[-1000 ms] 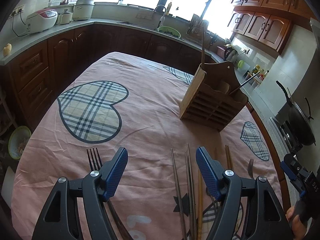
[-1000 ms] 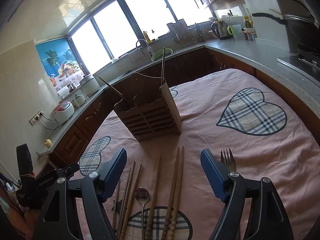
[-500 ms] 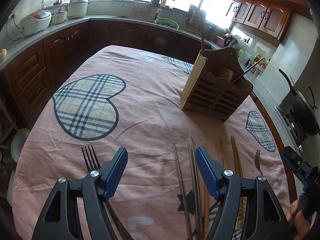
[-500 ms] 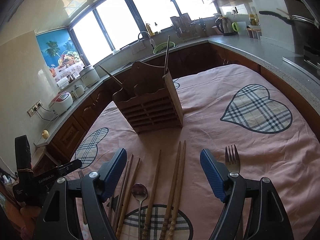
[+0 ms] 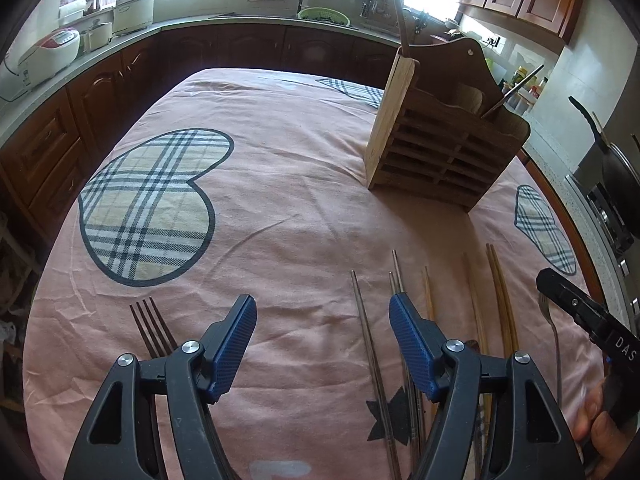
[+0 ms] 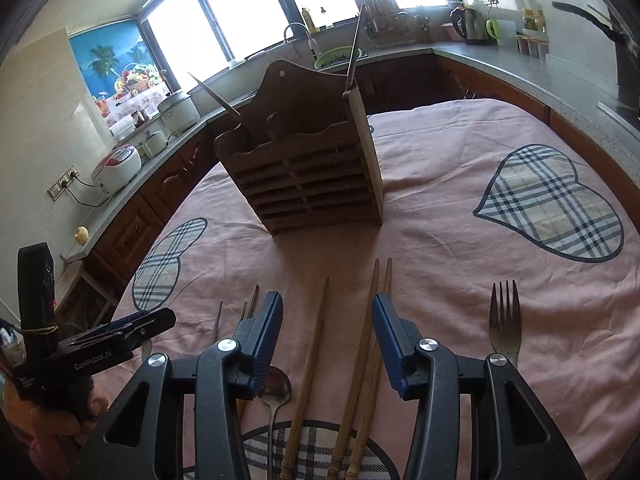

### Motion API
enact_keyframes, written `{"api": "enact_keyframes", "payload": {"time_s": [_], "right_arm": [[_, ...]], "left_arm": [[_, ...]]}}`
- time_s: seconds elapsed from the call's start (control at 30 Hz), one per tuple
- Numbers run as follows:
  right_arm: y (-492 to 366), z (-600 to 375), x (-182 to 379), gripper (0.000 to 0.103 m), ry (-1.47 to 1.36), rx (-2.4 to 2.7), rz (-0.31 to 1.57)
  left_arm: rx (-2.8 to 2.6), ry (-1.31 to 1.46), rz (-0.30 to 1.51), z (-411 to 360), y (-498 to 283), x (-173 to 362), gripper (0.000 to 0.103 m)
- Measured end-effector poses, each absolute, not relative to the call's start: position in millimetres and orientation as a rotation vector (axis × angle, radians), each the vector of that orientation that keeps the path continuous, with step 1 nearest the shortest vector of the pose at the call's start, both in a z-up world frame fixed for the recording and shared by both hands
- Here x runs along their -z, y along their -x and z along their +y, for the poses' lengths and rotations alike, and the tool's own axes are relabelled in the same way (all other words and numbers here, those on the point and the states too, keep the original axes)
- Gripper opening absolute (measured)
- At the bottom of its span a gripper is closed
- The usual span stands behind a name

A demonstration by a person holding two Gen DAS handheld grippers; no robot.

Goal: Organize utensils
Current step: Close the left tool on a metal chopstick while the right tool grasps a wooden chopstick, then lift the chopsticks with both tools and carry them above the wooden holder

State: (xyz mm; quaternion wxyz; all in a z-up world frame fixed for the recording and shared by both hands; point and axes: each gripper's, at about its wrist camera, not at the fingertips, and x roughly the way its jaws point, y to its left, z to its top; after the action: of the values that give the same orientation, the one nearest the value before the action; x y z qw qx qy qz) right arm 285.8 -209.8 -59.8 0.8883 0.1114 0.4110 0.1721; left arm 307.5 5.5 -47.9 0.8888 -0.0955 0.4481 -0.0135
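Note:
A wooden utensil holder [image 5: 436,152] [image 6: 308,176] stands on the pink tablecloth with a couple of sticks in it. In front of it lie metal chopsticks [image 5: 368,340], wooden chopsticks [image 5: 500,300] [image 6: 360,340], a spoon [image 6: 276,384] and forks [image 5: 152,324] [image 6: 505,320]. My left gripper [image 5: 322,312] hovers low over the cloth, its jaws closing slightly; one metal chopstick lies below the gap, untouched. My right gripper [image 6: 326,304] is closing over the wooden chopsticks, one single and a pair, which lie between its fingers; the pads do not press on them.
Dark wood cabinets and a grey counter [image 5: 120,40] ring the table, with rice cookers [image 5: 44,52] at the left and a sink [image 6: 336,56] under the window. A pan [image 5: 616,160] sits on the stove at the right. A hand holds each gripper at the frame edges.
Both grippers have sunk and moved forward toward the row of utensils. The right jaws have narrowed markedly around the wooden chopsticks. The left jaws look about the same width.

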Motion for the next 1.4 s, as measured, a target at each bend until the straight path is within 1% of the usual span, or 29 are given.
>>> {"api": "enact_keyframes", "payload": {"time_s": [0.07, 0.23, 0.3, 0.4, 0.5, 0.53, 0.57, 0.6, 0.67, 0.73, 0.97, 1.4], "right_arm": [[-293, -203, 66, 0.043, -0.220, -0.365, 0.875], [-312, -190, 82, 0.036, -0.187, -0.375, 0.921], [-320, -185, 87, 0.036, -0.170, -0.379, 0.936], [-332, -178, 96, 0.032, -0.141, -0.386, 0.967], [-341, -170, 105, 0.028, -0.103, -0.384, 1.002], [-342, -167, 109, 0.026, -0.088, -0.385, 1.018], [-343, -165, 112, 0.026, -0.074, -0.385, 1.026], [-342, -162, 112, 0.024, -0.053, -0.381, 1.007], [-341, -160, 112, 0.020, -0.021, -0.369, 1.004], [-344, -160, 113, 0.009, -0.012, -0.356, 1.003], [-342, -174, 105, 0.005, -0.091, -0.376, 1.004], [-307, -190, 33, 0.004, -0.206, -0.435, 0.854]], "left_arm": [[0.036, 0.178, 0.952, 1, -316, 53, 0.064], [0.045, 0.139, 0.999, -9, -336, 67, 0.060], [0.041, 0.136, 1.023, -11, -344, 75, 0.058], [0.046, 0.131, 1.055, -14, -354, 85, 0.049], [0.037, 0.085, 1.048, -21, -358, 87, 0.046], [0.035, 0.074, 1.047, -23, -359, 88, 0.041], [0.029, 0.060, 1.045, -24, -360, 88, 0.034], [0.028, 0.048, 1.042, -26, -361, 89, 0.031], [0.037, 0.036, 1.039, -29, -362, 89, 0.016], [0.055, 0.042, 1.042, -30, -363, 89, 0.008], [0.103, 0.121, 1.027, -16, -355, 79, 0.005], [0.149, 0.227, 0.887, 18, -298, 11, 0.003]]}}
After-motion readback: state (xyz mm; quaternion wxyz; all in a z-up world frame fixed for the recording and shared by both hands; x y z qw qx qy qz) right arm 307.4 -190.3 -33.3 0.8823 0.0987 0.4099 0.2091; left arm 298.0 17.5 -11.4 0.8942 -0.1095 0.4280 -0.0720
